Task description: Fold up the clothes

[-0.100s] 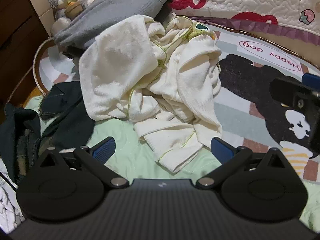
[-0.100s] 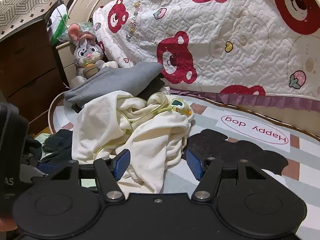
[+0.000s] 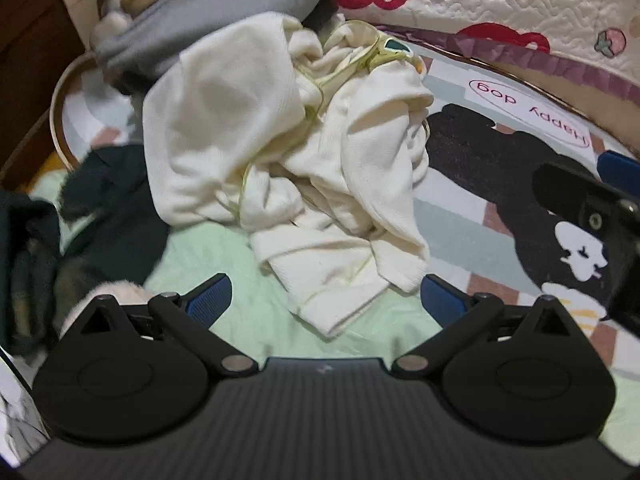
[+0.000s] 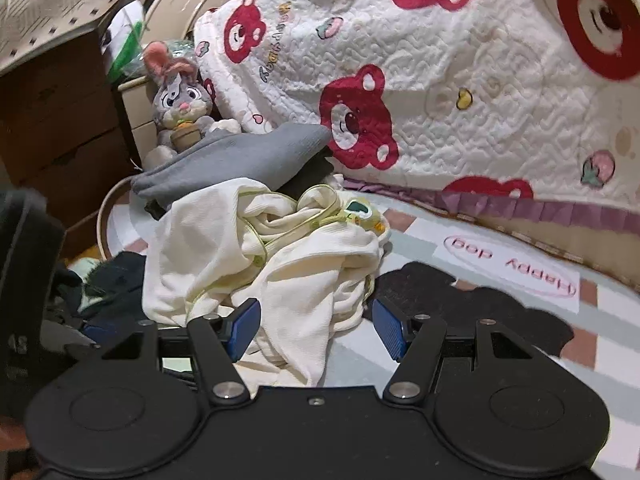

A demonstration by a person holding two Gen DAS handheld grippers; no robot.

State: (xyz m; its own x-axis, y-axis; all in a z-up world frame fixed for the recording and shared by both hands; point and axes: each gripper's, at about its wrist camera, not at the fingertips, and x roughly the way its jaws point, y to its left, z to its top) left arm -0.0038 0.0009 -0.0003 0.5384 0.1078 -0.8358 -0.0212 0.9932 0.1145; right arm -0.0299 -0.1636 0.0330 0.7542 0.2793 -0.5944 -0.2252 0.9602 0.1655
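A crumpled cream garment with yellow-green trim (image 3: 288, 160) (image 4: 256, 272) lies in a heap on the bed. My left gripper (image 3: 326, 300) is open, its blue pads on either side of the garment's lowest fold, just short of it. My right gripper (image 4: 316, 328) is open too, with a hanging cream fold between its blue pads but not clamped. The right gripper's black body (image 3: 592, 208) shows at the right edge of the left wrist view. The left gripper's body (image 4: 28, 280) fills the left edge of the right wrist view.
A folded grey garment (image 3: 224, 12) (image 4: 240, 152) lies behind the cream heap. Dark clothes (image 3: 100, 208) (image 4: 112, 280) are piled to the left. A plush rabbit (image 4: 180, 100), a bear-print quilt (image 4: 440, 80), a wooden dresser (image 4: 52, 128) and the "Happy dog" mat (image 3: 532, 120) surround the spot.
Both grippers have edged slightly forward toward the cream garment, which looks a little nearer. The garment has not moved.
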